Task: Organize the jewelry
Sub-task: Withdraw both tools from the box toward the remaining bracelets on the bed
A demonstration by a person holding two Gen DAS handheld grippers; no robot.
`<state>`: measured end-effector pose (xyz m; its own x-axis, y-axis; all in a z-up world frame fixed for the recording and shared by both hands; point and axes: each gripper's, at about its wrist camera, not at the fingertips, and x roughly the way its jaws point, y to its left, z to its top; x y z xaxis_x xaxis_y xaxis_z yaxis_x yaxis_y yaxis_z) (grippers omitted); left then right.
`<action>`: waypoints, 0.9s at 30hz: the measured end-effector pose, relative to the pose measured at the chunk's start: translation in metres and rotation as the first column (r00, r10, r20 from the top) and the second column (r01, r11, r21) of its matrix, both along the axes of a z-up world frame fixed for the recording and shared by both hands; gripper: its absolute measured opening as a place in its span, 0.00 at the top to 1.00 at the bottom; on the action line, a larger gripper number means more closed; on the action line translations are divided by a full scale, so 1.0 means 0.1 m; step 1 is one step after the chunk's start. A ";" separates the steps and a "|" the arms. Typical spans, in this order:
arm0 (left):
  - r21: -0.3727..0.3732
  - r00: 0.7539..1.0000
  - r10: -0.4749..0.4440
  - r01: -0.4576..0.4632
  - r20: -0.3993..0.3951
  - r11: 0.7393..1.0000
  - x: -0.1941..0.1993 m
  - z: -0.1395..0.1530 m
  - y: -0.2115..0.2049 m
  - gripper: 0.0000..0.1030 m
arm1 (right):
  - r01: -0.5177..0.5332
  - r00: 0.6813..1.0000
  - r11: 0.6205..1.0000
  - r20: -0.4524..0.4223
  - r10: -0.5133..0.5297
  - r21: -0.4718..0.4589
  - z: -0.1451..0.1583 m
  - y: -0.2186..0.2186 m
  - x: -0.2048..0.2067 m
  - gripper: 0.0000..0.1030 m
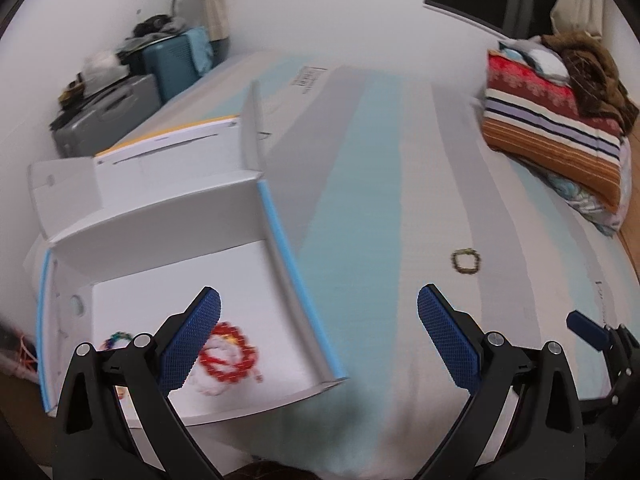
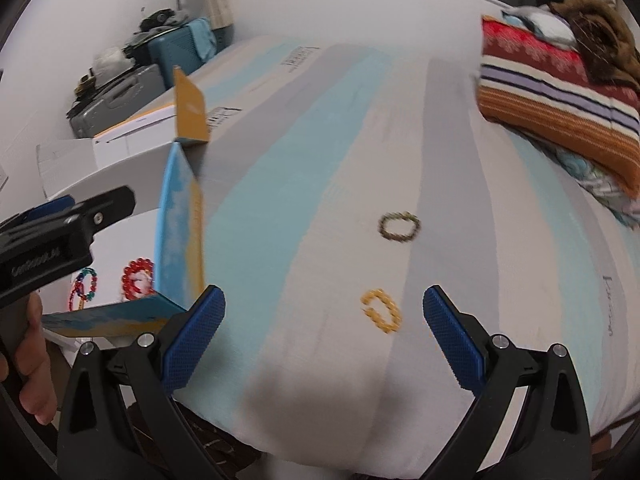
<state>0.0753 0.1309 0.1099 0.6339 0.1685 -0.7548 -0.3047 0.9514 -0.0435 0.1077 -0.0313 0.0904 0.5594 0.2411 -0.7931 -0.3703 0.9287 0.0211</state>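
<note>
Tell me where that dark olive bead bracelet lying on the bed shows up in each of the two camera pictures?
Left wrist view: the dark olive bracelet lies right of centre on a grey stripe, above the right jaw.
Right wrist view: the same bracelet lies near centre, beyond the yellow bracelet.
Shared landmark: the striped folded blankets at upper right in both.

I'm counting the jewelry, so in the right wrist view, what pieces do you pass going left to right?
Multicolor bracelet → red bracelet → yellow bracelet, with the dark bracelet lying just right of it and farther away.
</note>
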 end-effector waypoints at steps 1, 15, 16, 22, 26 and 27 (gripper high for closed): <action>-0.001 1.000 -0.012 0.012 -0.004 1.000 0.05 -0.02 -0.07 0.06 | 0.008 1.000 1.000 -0.003 -0.008 -0.004 -0.02 -0.06 0.01 0.07; -0.014 0.987 -0.150 0.150 -0.060 0.989 0.79 -0.44 -0.87 0.06 | 0.102 0.993 0.995 -0.063 -0.103 -0.016 -0.39 -0.69 0.31 0.07; -0.016 0.985 -0.159 0.158 -0.065 0.987 0.84 -0.48 -0.91 0.06 | 0.106 0.992 0.994 -0.069 -0.107 -0.024 -0.43 -0.72 0.33 0.07; -0.027 0.974 -0.200 0.198 -0.103 0.980 1.17 -0.75 -1.11 0.06 | 0.124 0.988 0.991 -0.086 -0.128 -0.054 -0.71 -0.87 0.49 0.07; -0.030 0.968 -0.217 0.215 -0.125 0.976 1.36 -0.91 -1.18 0.06 | 0.111 0.990 0.991 -0.079 -0.116 -0.073 -0.88 -0.91 0.55 0.07; -0.032 0.968 -0.217 0.215 -0.130 0.976 1.41 -0.96 -1.19 0.06 | 0.109 0.990 0.992 -0.083 -0.114 -0.069 -0.92 -0.92 0.56 0.07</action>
